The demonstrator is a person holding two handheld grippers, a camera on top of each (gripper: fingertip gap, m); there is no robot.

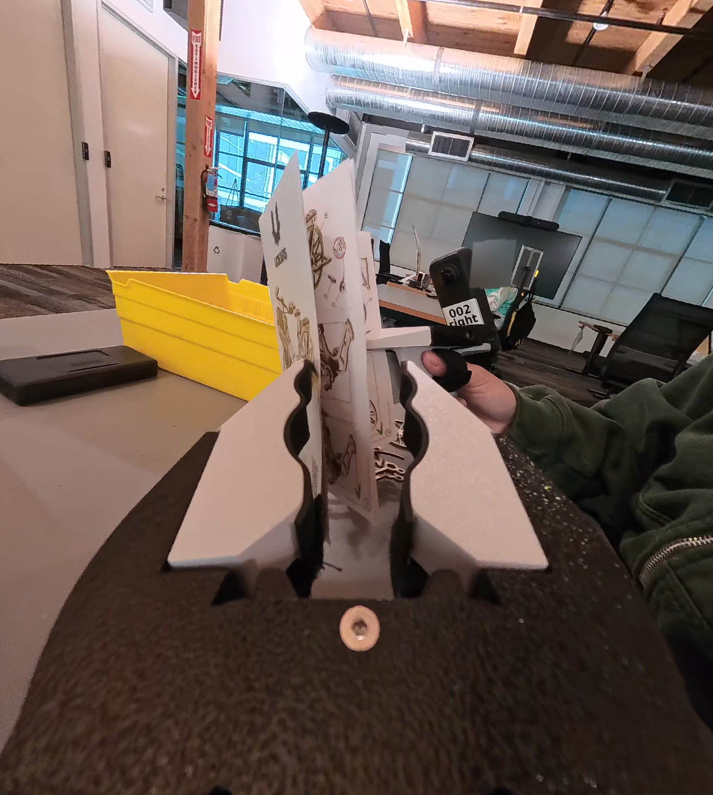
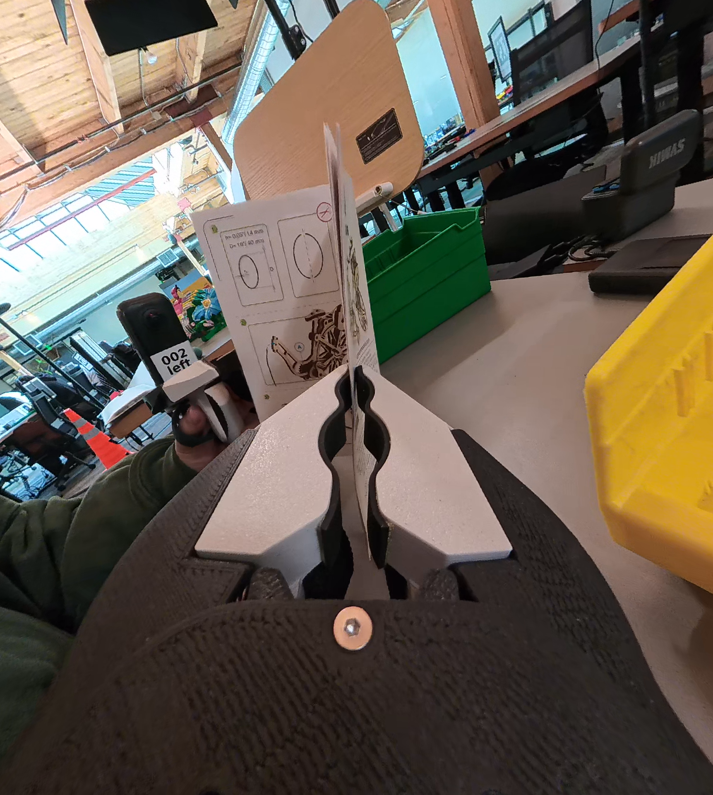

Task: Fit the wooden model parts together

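The right claw (image 2: 356, 378) was closed on the lower edge of an instruction booklet (image 2: 285, 301), its dark wavy pads meeting on the paper at the tips, so the pages stood upright and fanned open above it. Held that way, the diagram pages faced toward the person, most likely so the next assembly step could be read before any part was picked up.

The left claw (image 1: 359, 374) was open, with a clear gap between its fingers. The booklet (image 1: 324, 301) stood in that gap, its cover sheet lying against the left pad (image 1: 303, 413), but nothing was pinched there (the right finger stood well clear of the paper). It seemed to be steadying or turning a page rather than gripping.

The wooden parts (image 1: 391, 462) lay flat on the grey table (image 1: 66, 473), glimpsed only through the left claw's gap just beyond the booklet; they looked like thin laser-cut pieces, and how many there were I could not tell. Neither claw touched them, so the fitting itself appeared not yet begun.

A yellow bin (image 1: 200, 318) sat near on the table, with a green bin (image 2: 423, 275) farther back and a black case (image 1: 71, 372) beside the yellow one, probably storage for the kit.
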